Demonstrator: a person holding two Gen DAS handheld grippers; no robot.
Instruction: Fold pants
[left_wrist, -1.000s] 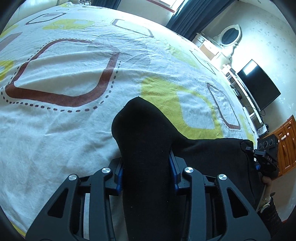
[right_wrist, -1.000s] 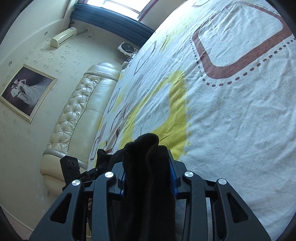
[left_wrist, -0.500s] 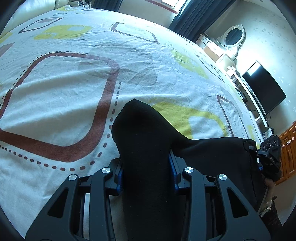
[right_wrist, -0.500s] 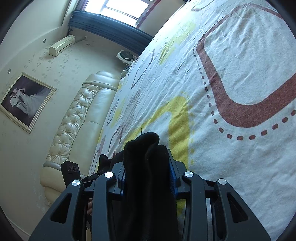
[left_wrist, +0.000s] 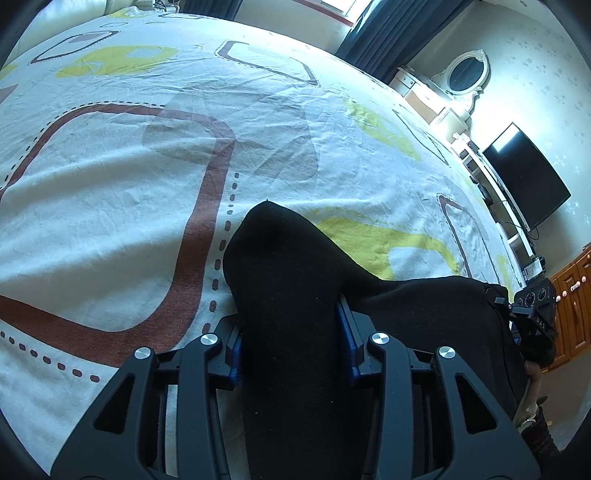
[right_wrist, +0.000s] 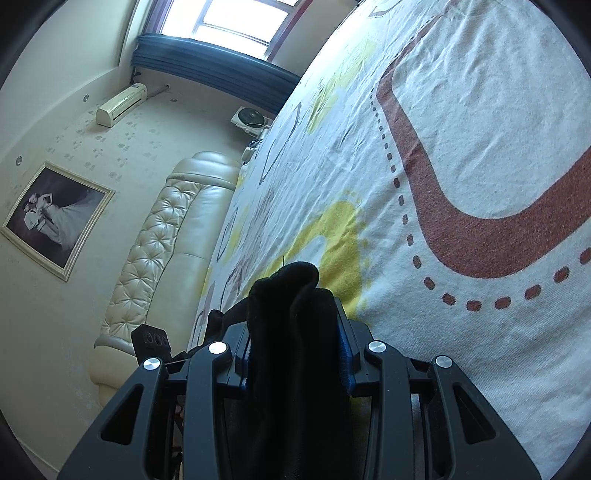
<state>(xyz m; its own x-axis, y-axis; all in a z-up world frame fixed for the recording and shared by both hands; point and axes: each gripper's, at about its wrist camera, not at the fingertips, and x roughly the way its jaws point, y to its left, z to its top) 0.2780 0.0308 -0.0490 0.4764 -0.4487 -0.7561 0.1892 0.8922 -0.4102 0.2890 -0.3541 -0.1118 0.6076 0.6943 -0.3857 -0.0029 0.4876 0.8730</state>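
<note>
Two bunched folds of black pants (left_wrist: 288, 295) protrude above the bedsheet (left_wrist: 110, 192).

A patterned bedspread (left_wrist: 110, 192), tufted headboard (right_wrist: 155, 236), sunlit window (right_wrist: 236, 22), perhaps a television (left_wrist: 524, 177).

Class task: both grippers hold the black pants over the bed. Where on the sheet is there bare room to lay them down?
Bare sheet lies ahead and left of the left gripper, over the brown looped stripe, and beyond toward the curtains. The black pants crowd the strip between it and the right gripper.
</note>
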